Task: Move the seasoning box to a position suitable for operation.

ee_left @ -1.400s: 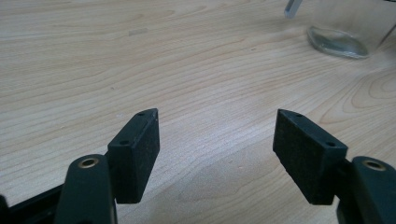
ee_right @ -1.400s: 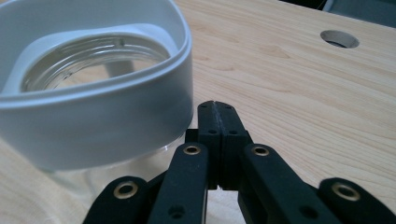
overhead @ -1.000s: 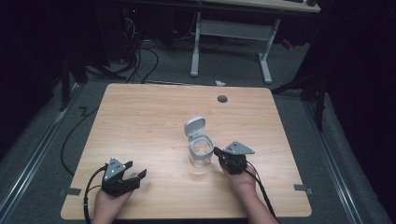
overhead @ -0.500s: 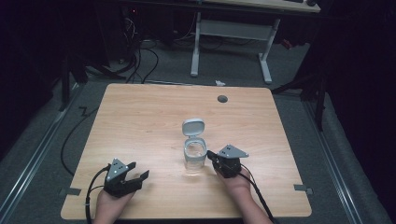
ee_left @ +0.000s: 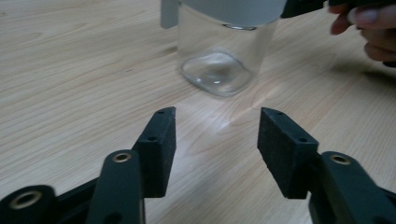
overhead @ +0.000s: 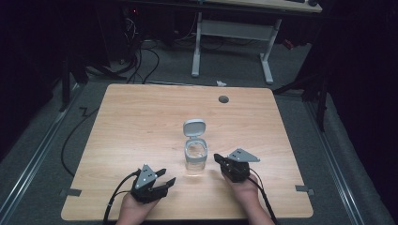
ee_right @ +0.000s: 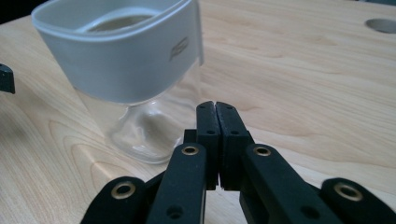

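A clear glass jar [overhead: 195,158] with a grey collar and its hinged lid [overhead: 194,127] flipped open stands upright near the table's middle front. My left gripper [overhead: 165,178] is open at the front left, its jaws pointing at the jar [ee_left: 219,56] a short way off. My right gripper [overhead: 218,159] is shut with nothing between its jaws, just right of the jar [ee_right: 135,79] and close beside it; I cannot tell whether it touches the glass. The jar looks empty.
The wooden table [overhead: 141,122] has a round cable hole [overhead: 223,99] at the back right. Tape marks [overhead: 70,192] sit on the floor by the front corners. A white desk frame [overhead: 232,42] stands beyond the table. Cables trail from both grippers.
The jar has shifted left and toward the front edge, with the right gripper following beside it. The left gripper has stayed at the front left.
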`<state>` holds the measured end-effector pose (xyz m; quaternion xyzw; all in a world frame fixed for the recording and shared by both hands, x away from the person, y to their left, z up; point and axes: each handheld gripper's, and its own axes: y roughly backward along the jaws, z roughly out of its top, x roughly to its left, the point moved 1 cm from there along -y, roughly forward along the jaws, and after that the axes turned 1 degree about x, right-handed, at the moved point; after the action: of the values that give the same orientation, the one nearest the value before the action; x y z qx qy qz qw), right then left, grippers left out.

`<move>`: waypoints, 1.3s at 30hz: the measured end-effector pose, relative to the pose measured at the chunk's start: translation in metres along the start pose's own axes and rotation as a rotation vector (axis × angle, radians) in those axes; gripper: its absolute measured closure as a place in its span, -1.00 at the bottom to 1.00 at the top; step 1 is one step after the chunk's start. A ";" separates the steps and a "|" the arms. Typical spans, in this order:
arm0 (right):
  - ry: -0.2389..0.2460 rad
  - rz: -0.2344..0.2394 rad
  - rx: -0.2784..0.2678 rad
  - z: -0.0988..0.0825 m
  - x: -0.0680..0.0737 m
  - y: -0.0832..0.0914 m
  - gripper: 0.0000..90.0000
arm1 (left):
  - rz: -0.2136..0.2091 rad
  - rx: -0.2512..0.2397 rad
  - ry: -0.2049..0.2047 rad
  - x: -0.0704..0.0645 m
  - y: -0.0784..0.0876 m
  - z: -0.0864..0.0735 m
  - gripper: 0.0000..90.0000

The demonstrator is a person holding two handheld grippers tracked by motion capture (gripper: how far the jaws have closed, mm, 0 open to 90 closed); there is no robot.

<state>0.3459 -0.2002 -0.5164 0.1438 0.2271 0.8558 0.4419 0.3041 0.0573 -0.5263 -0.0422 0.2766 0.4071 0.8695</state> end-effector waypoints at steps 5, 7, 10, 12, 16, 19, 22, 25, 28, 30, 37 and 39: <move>0.016 0.031 0.001 -0.003 0.008 -0.008 0.97 | 0.014 -0.003 0.008 -0.004 -0.005 -0.001 0.08; 0.015 0.045 0.000 -0.004 0.009 -0.009 0.97 | 0.026 -0.003 0.005 -0.005 -0.009 -0.002 0.03; 0.027 0.047 -0.005 -0.004 0.012 -0.011 0.98 | 0.031 0.016 -0.004 -0.006 -0.013 -0.005 -0.04; 0.017 0.061 -0.008 -0.005 0.014 -0.012 0.98 | 0.032 0.022 -0.007 -0.008 -0.017 -0.007 -0.10; 0.033 0.074 -0.004 -0.005 0.018 -0.013 0.98 | 0.016 0.021 0.002 -0.013 -0.021 -0.010 -0.10; 0.035 0.060 0.001 -0.005 0.017 -0.011 0.98 | -0.015 0.021 0.030 -0.016 -0.024 -0.011 0.11; 0.010 0.025 0.006 -0.005 0.008 -0.007 1.00 | -0.047 0.024 0.052 -0.021 -0.031 -0.011 0.33; -0.006 -0.005 0.010 -0.003 0.001 -0.004 1.00 | -0.054 0.025 0.037 -0.027 -0.041 -0.010 0.57; -0.043 -0.029 0.015 0.004 -0.010 -0.003 1.00 | -0.063 0.024 0.001 -0.034 -0.052 -0.011 0.80; -0.045 -0.030 0.010 0.005 -0.012 -0.004 1.00 | -0.054 0.022 -0.004 -0.036 -0.055 -0.012 0.88; -0.037 -0.034 -0.021 0.033 -0.022 -0.011 1.00 | -0.056 0.014 0.005 -0.037 -0.061 -0.018 1.00; -0.034 -0.032 -0.028 0.038 -0.021 -0.013 1.00 | -0.055 0.010 0.010 -0.037 -0.061 -0.019 1.00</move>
<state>0.3833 -0.2012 -0.4917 0.1487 0.2099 0.8491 0.4613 0.3217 -0.0140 -0.5324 -0.0476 0.2815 0.3817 0.8791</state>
